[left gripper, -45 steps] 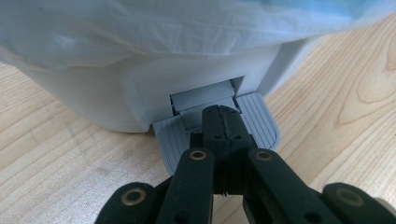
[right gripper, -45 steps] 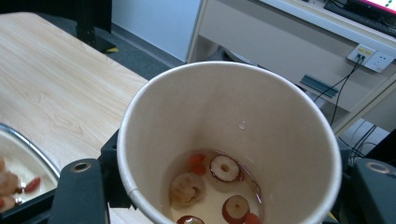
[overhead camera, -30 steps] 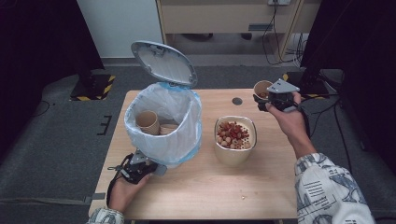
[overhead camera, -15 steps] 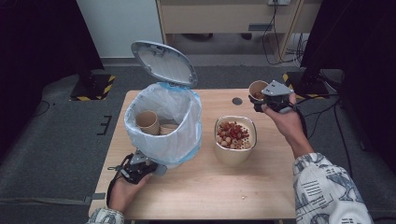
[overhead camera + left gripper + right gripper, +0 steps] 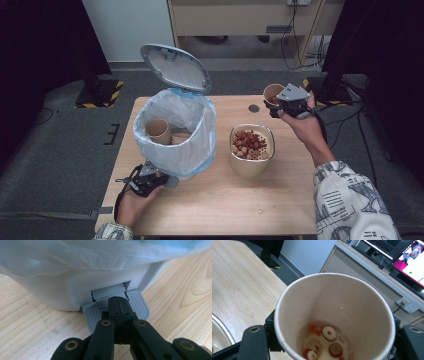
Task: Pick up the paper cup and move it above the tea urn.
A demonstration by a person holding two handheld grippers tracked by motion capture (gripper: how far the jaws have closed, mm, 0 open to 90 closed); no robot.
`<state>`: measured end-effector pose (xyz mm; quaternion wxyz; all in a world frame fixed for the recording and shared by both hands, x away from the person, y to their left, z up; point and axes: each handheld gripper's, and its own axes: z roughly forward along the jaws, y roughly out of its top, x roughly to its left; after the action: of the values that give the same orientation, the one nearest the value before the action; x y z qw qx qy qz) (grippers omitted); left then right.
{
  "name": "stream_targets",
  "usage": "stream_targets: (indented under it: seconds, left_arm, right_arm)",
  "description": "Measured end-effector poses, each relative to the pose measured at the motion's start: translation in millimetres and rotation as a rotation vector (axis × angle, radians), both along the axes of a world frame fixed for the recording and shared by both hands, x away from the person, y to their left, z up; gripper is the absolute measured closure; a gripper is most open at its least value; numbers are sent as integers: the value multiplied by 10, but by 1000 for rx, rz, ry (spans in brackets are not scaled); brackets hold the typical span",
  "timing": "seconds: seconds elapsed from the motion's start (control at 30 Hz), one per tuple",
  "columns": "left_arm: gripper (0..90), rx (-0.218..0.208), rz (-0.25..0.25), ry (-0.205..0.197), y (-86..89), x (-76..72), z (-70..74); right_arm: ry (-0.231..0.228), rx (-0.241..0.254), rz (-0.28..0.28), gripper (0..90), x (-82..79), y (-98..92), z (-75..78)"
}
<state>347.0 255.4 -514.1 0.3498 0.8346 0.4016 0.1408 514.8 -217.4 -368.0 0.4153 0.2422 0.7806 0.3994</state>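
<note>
Grey pedal [image 5: 116,307] of the lined bin [image 5: 175,132] is being pressed by the left gripper [image 5: 117,301], jaws fully closed, nothing between them. The right gripper [image 5: 286,106] is clamping a paper cup [image 5: 334,317] above the table's [image 5: 210,200] far right corner; the cup is holding liquid and fruit slices.

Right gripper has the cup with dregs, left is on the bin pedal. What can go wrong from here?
1. The paper cup holds liquid and fruit slices; tilting it on the way could spill onto the table.
2. The left gripper presses the pedal with shut fingers; a slip might drop the lid.
3. The bowl sits along the likely path.
</note>
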Motion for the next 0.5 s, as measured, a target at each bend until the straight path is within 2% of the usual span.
stream_targets:
  seconds: [0.5]
  left_arm:
    - [900,0,0,0,0,0,0]
  right_arm:
    - [-73,-66,91,288,-69,15,96]
